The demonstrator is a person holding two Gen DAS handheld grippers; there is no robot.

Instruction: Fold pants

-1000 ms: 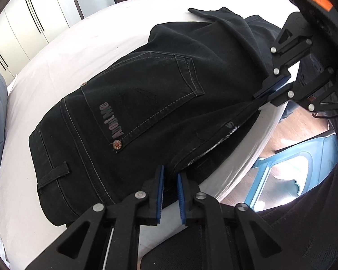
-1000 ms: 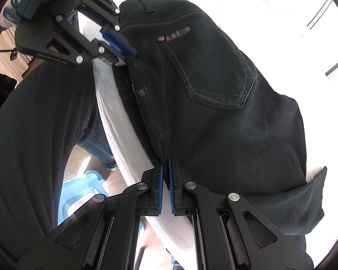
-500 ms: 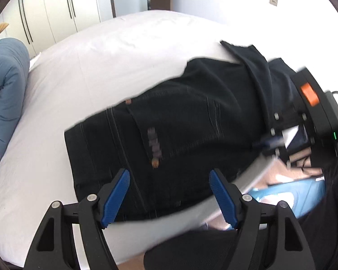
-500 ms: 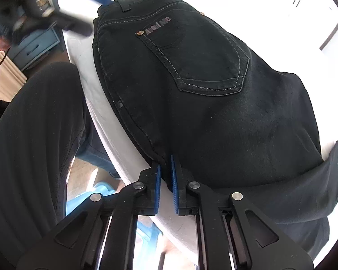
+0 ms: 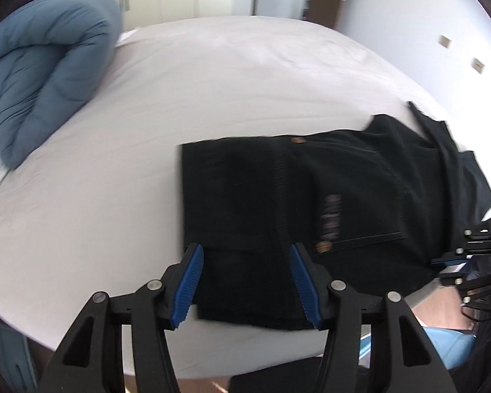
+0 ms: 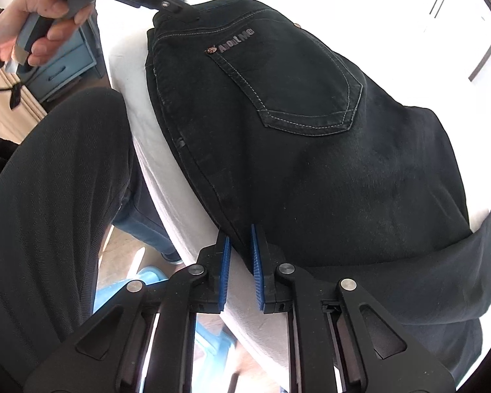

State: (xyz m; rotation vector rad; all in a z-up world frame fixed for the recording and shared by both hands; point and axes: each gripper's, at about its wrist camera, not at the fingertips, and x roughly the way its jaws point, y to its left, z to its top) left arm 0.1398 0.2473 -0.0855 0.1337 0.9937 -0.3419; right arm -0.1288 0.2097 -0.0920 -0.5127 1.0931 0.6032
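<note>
Black jeans [image 5: 343,203] lie folded lengthwise on the white bed [image 5: 212,98], back pocket up, along the near edge. My left gripper [image 5: 245,281] hangs over the waistband end with its jaws wide and closing. The cloth lies between and under the pads, which do not press it. A hand holds that gripper [image 6: 176,8] at the top left of the right wrist view. My right gripper [image 6: 240,245] sits at the jeans' [image 6: 311,147] near seam. Its blue pads stand a little apart with the cloth edge between the tips. It shows small at the far right as the right gripper [image 5: 451,263].
A rolled blue duvet [image 5: 42,65] lies at the bed's far left. The person's dark trouser leg [image 6: 49,196] stands against the mattress edge [image 6: 127,75]. A light blue stool [image 6: 140,281] and a blue drawer unit [image 6: 65,62] stand on the floor beside the bed.
My left gripper let go of the jeans' near edge, opened wide, rolled and moved along to the waistband end. The right gripper's pads parted slightly; that hand stayed in place.
</note>
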